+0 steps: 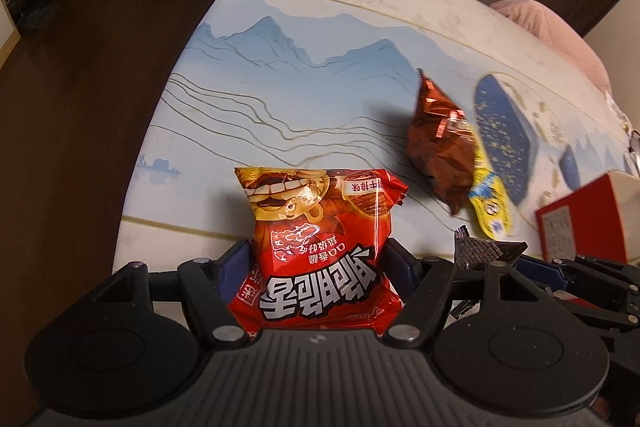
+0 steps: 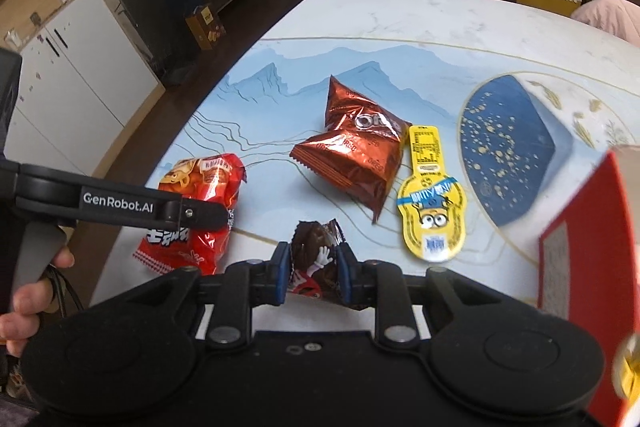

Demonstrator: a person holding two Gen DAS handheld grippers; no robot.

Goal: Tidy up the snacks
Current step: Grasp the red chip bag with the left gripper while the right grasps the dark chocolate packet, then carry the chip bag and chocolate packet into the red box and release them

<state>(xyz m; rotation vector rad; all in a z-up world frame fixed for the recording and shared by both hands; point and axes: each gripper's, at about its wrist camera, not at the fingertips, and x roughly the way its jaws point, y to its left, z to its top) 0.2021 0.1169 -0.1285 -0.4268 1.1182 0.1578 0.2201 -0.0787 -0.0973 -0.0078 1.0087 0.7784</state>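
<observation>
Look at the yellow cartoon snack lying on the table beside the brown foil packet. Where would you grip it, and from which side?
Grip the yellow cartoon snack across its narrow upper neck, coming down from above. It lies flat on the table, so nothing can slip under it. The neck is slimmer than the rounded lower body, though the brown foil packet sits close on its left.

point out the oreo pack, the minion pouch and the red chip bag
oreo pack point(image 2: 352, 147), right wrist view, middle of the foil
minion pouch point(image 2: 432, 203), right wrist view, blue banner
red chip bag point(image 1: 316, 227), left wrist view, printed front
</observation>
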